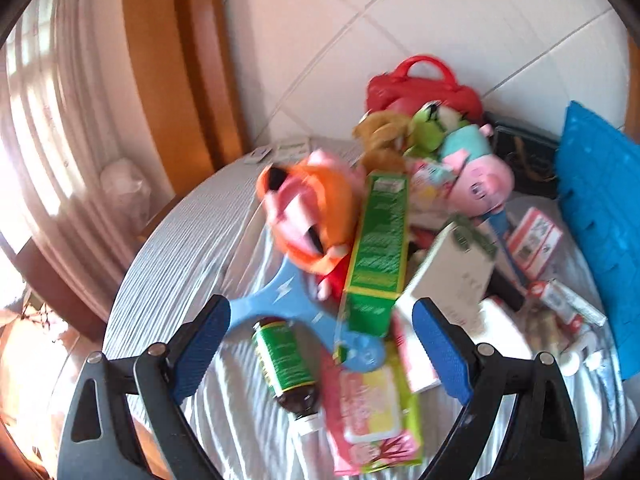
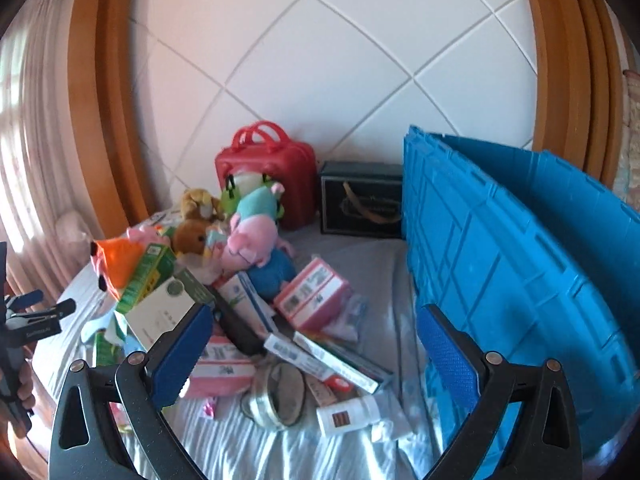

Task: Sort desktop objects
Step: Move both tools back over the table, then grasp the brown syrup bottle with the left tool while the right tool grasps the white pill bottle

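The left gripper [image 1: 322,344] has its two blue pads [image 1: 202,346] far apart, and nothing is pinched between them. It hangs over a messy pile on a table with a grey striped cloth [image 1: 180,248]. In the lower middle of the left wrist view, between the pads, lies a small brown bottle with a green label [image 1: 285,364]. Just above the bottle is a light blue plastic toy with a lightning mark [image 1: 280,296]. A long green box [image 1: 378,248] lies over that toy and points up toward the middle. To the left of the box is an orange and pink soft toy [image 1: 308,216]. To the upper right is a pink pig toy in a teal shirt [image 1: 476,168]. A red case with handles [image 1: 424,84] stands at the back by the white wall.

The right gripper [image 2: 314,350] also has its pads wide apart and holds nothing. In the right wrist view, a big blue crate [image 2: 520,260] fills the right side. A dark box [image 2: 362,200] stands between the red case and the crate. A roll of tape [image 2: 276,398] and a small white bottle [image 2: 352,412] lie near the bottom middle. A pink box [image 2: 312,294] sits in the middle of the pile. At the far left edge you can see the other gripper and part of a hand [image 2: 22,390].
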Demonstrator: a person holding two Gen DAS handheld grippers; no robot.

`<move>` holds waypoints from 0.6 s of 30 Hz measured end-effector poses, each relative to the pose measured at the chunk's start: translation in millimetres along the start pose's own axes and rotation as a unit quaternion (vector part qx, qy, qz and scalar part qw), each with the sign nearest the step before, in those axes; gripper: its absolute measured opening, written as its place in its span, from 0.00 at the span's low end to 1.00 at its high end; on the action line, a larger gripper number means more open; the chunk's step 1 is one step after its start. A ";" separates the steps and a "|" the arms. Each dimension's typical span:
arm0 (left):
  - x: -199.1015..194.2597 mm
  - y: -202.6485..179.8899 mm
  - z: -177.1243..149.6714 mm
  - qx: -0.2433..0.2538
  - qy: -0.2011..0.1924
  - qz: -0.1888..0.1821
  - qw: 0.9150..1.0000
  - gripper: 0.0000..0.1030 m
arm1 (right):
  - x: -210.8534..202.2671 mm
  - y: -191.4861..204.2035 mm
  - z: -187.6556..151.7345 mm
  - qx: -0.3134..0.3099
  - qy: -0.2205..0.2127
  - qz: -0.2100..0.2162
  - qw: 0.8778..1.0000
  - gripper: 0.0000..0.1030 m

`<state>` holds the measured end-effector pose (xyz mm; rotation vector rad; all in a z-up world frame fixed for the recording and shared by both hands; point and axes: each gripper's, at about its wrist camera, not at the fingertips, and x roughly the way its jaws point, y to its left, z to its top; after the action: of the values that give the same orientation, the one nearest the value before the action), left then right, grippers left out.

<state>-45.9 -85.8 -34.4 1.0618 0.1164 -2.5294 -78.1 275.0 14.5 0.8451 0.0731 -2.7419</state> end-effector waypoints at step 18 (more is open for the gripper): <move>172.8 47.3 -70.2 -0.098 0.176 0.017 0.979 0.64 | 76.7 -36.2 -114.5 0.076 0.152 -0.072 0.983 1.00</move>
<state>-90.4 -169.6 -201.8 1.4020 0.4318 -2.2199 -86.3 305.9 -124.4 1.3469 -0.0178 -2.7528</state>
